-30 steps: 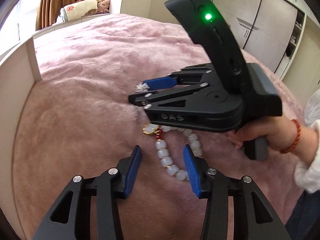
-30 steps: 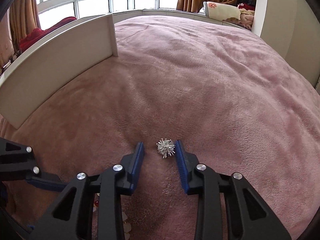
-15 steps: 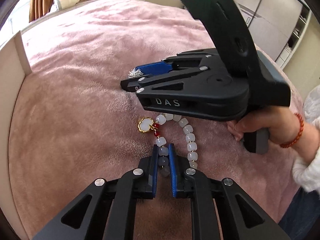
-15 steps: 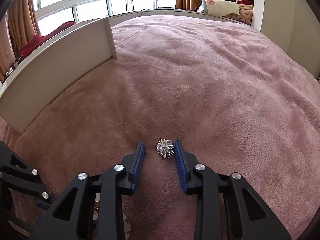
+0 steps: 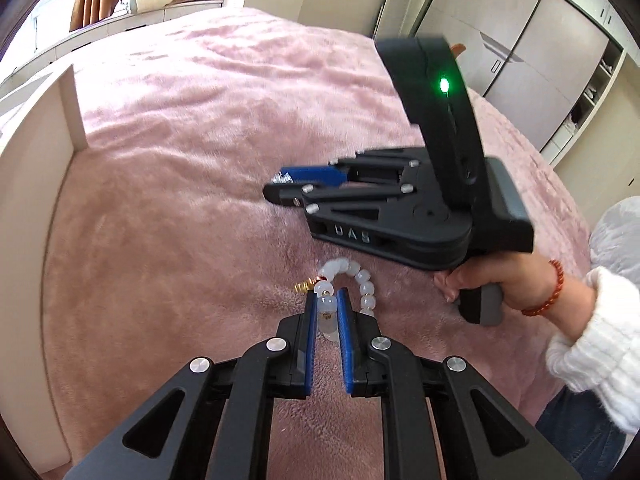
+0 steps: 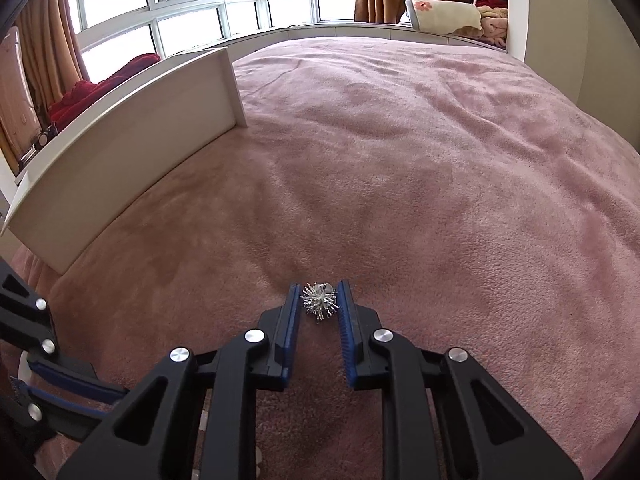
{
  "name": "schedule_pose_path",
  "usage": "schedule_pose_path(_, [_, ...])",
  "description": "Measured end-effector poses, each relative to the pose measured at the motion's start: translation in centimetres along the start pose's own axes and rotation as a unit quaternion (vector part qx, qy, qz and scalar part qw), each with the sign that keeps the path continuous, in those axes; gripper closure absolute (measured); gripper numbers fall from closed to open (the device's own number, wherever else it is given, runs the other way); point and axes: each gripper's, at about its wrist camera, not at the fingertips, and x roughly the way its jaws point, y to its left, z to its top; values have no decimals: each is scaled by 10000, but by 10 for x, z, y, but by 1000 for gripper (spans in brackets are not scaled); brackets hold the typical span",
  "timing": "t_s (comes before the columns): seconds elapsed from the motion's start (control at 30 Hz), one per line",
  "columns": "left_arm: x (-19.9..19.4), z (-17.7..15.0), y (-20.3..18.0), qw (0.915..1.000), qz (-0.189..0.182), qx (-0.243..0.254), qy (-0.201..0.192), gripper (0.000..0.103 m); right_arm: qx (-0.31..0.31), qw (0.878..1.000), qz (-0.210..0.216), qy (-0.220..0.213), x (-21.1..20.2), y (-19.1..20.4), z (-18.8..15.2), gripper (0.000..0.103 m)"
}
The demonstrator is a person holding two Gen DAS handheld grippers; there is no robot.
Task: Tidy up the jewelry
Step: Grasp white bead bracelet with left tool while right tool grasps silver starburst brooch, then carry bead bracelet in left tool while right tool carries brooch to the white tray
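A bracelet of white beads (image 5: 362, 280) with a small gold charm (image 5: 304, 287) hangs from my left gripper (image 5: 325, 304), which is shut on several of its beads, above the pink blanket (image 5: 180, 200). My right gripper (image 6: 319, 300) is shut on a spiky silver ornament (image 6: 319, 303), just above the blanket. In the left wrist view the right gripper (image 5: 280, 186) is ahead and to the right, with the ornament (image 5: 278, 179) at its tips.
A white board (image 6: 120, 152) stands along the left edge of the bed and shows in the left wrist view (image 5: 36, 200). Windows (image 6: 180, 8) and a pillow (image 6: 444, 16) lie beyond. Wardrobe doors (image 5: 540, 60) stand at the far right.
My left gripper closed on the bead bracelet and lifted it off the blanket. My right gripper closed on the silver ornament.
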Motion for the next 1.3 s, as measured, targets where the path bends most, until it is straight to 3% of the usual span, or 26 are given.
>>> schedule_pose_path(0.3, [-39,3,-2,9993,-133,15,-350,88,208,9997,-18,-135,-20,5,12,84])
schedule_pose_path(0.5, [-70,10,7,9969,-347,-209,-678,88,194,9988,61,-455,-49,20,42,84])
schedule_pose_path(0.73, [-127,23,25,9891,-434,-417,-1342,88,92,9956,291,-881,-82,49,87,84])
schedule_pose_path(0.9, [-174,30,44,9803,-295,-538,-1876,88,-51,9922,489,-1143,-99,80,122,84])
schedule_pose_path(1.03, [-211,26,61,9726,57,-518,-2264,88,-184,9895,732,-1236,-101,111,150,84])
schedule_pose_path(1.3, [-264,3,107,9590,538,-840,-2654,88,-366,9860,1155,-1144,-75,170,184,84])
